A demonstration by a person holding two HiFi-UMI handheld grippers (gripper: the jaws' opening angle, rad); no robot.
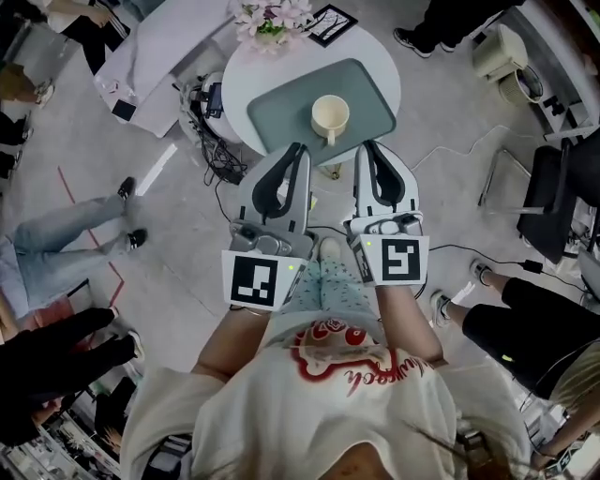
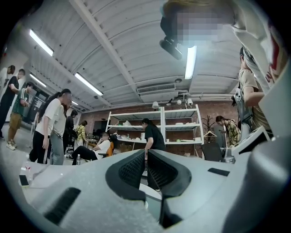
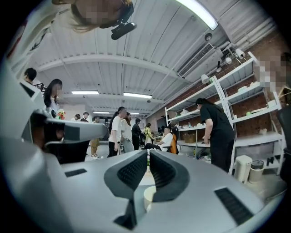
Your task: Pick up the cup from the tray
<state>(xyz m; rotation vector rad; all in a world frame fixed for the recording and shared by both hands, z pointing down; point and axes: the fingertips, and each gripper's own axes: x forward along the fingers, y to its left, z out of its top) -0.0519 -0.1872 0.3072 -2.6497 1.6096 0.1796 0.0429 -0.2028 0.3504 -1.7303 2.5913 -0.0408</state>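
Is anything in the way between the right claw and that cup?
No. In the head view, only bare tray shows between the right gripper and the cup.

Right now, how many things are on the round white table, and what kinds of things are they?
Tray: 1
Cup: 1
Bunch of flowers: 1
Black-and-white card: 1
Total: 4

Left gripper (image 1: 298, 150), right gripper (image 1: 367, 148): fingers (image 2: 132, 170) together, empty.
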